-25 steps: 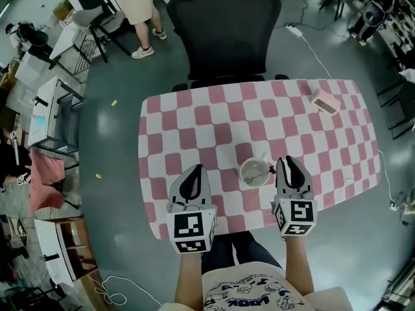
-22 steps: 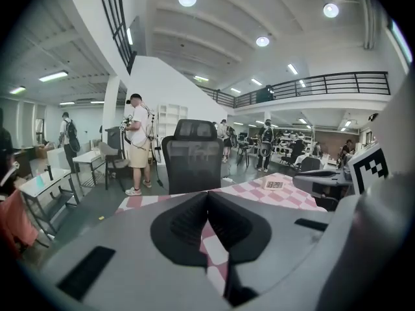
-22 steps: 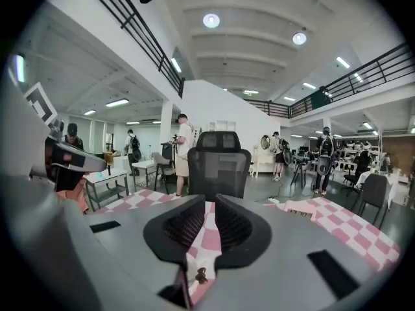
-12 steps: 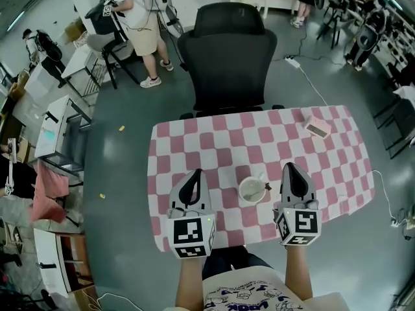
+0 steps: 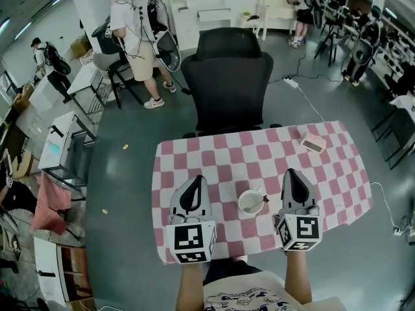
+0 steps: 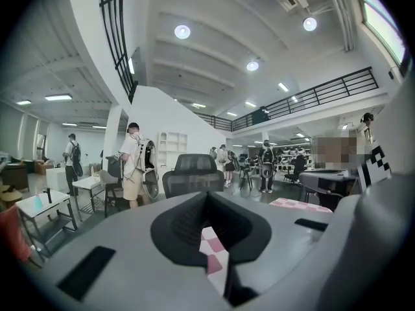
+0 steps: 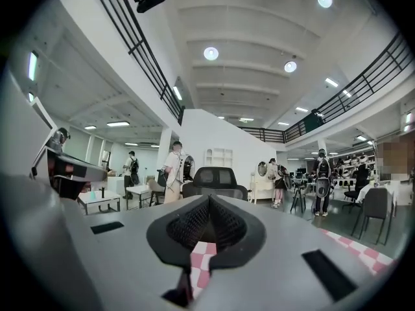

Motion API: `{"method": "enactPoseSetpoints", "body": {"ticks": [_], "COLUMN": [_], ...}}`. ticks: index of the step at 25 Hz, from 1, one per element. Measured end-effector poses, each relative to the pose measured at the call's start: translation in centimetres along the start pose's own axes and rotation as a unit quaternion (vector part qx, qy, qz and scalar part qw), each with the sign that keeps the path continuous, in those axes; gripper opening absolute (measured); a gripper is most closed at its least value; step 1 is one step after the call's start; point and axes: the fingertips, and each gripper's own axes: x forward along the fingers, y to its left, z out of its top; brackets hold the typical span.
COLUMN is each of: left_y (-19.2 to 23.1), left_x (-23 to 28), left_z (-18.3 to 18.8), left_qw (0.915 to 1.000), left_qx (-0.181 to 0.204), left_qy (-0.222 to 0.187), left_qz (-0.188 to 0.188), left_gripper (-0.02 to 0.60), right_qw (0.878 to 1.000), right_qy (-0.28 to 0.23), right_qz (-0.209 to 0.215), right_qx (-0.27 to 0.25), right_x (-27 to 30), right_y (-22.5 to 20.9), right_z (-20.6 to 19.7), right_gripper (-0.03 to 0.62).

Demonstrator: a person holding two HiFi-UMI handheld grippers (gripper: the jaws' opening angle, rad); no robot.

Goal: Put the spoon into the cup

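Tablecloth: pink and white checks cover the table [image 5: 220,161], which stands just in front of the person.
Left gripper [image 5: 196,181]: the jaws are together with nothing between them. It hangs above the near part of the cloth, to the left of the cup.
Right gripper [image 5: 292,173]: its jaws have just been closing and now meet, also with nothing between them. It hangs to the right of the cup.
Step in hand: I judge that the placing is finished and only the leaving remains. The good way is to hold both grippers high and apart from the cup, so that no jaw catches the handle that sticks out.
Cup [image 5: 250,203]: white and upright, between the two grippers, near the front edge.
Spoon [image 5: 262,199]: it lies inside the cup and leans on the rim, with its handle pointing toward the right gripper. It looks small and light, so a little knock could tip it out.
Farther: a pink box [image 5: 313,142] lies near the far right corner, well apart. Behind the table stands a black chair [image 5: 227,76].
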Motion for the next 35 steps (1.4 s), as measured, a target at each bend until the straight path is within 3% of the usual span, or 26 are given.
{"method": "enactPoseSetpoints", "body": {"ticks": [14, 35], "left_y": [-0.4, -0.7], "left_x": [-1.5, -1.5], "left_z": [2.1, 2.2], "left_qw": [0.9996, 0.9995], "left_qx": [0.008, 0.010], "left_qy": [-0.027, -0.032], "left_qz": [-0.002, 0.000], "left_gripper": [0.014, 0.014], "right_qw": [1.000, 1.000], "right_qy": [-0.025, -0.027], "right_qz": [-0.001, 0.002], "right_qx": [0.004, 0.003], "right_x": [-1.4, -1.3], "right_y": [0.0, 0.0], "right_z": [2.2, 2.4], "right_gripper": [0.012, 0.012]}}
